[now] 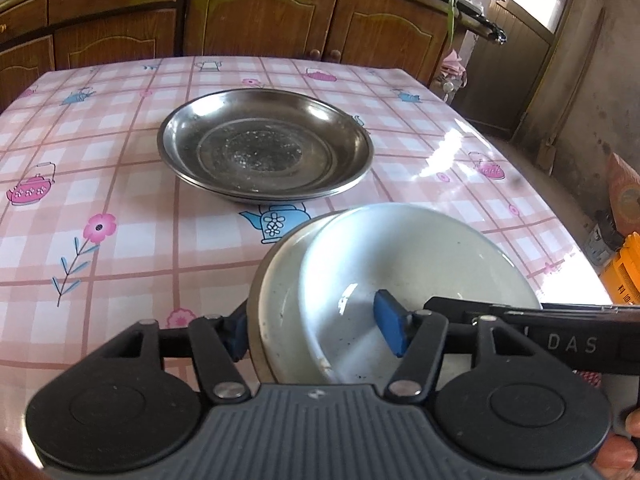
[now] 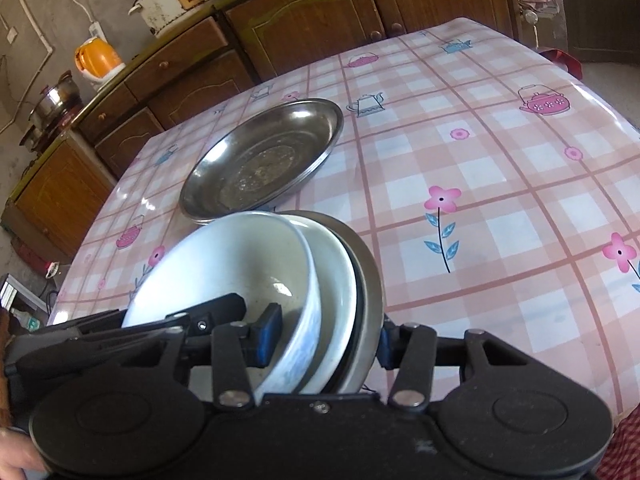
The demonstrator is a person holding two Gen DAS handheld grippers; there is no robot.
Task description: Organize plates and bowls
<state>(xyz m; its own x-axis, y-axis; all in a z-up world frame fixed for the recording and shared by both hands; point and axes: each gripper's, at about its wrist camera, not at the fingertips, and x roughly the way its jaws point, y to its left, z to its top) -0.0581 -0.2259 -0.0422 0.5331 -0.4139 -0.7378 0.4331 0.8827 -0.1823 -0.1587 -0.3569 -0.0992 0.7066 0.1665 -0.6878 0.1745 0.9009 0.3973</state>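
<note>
Both the left gripper (image 1: 316,334) and the right gripper (image 2: 324,338) were clamped across opposite rims of the nested bowls (image 2: 224,264), near the steel plates (image 1: 266,144) on the table (image 1: 120,208). Lifting well probably demanded level, matched hands, lest the bowls slide apart.

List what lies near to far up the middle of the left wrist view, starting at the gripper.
left gripper with the rim of the stacked bowls between its pads → stacked bowls → blue teapot print on the tablecloth → steel plates → far edge of the table → wooden cabinets.
</note>
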